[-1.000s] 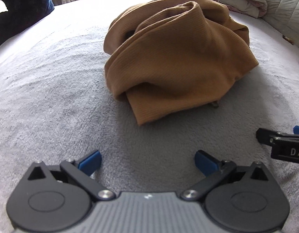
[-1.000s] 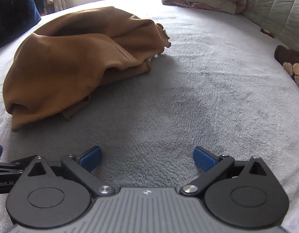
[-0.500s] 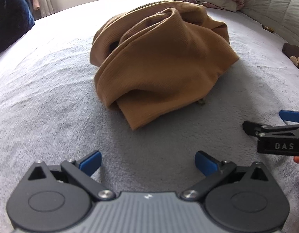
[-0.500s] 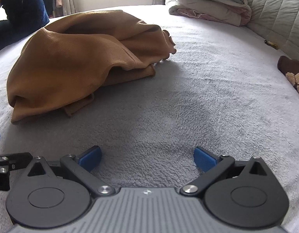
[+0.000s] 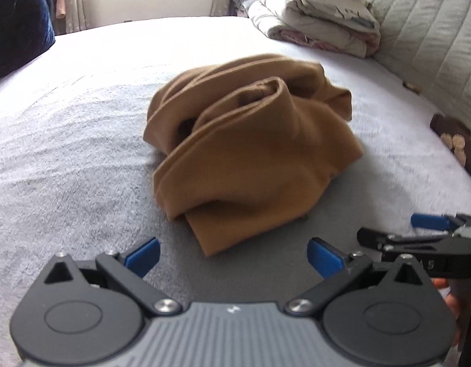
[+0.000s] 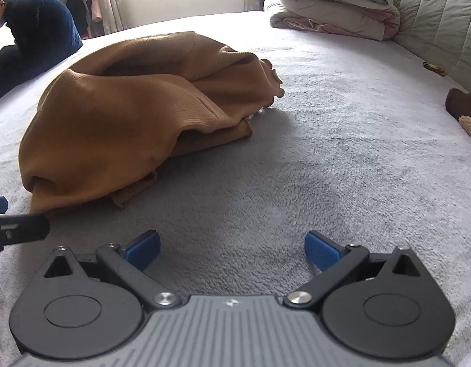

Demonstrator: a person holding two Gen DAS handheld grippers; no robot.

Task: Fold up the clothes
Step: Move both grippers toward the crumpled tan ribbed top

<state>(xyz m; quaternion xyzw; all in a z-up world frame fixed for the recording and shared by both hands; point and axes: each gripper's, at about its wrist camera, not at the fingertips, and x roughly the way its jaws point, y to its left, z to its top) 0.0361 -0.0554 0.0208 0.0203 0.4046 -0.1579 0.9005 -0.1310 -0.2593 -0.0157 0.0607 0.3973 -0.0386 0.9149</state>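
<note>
Left wrist view: brown garment (image 5: 250,156) crumpled on grey blanket (image 5: 67,165); left gripper (image 5: 233,255) and right gripper (image 6: 232,249) both spread wide, empty.

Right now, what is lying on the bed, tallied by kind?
Crumpled brown garment: 1
Folded quilt stack: 1
Dark brown plush item at the right edge: 1
Small object by the headboard, too small to identify: 1
Total: 4

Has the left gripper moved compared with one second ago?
Yes. The left gripper pulled back and up: the brown garment looks farther off, and more of the folded quilts shows.
</note>
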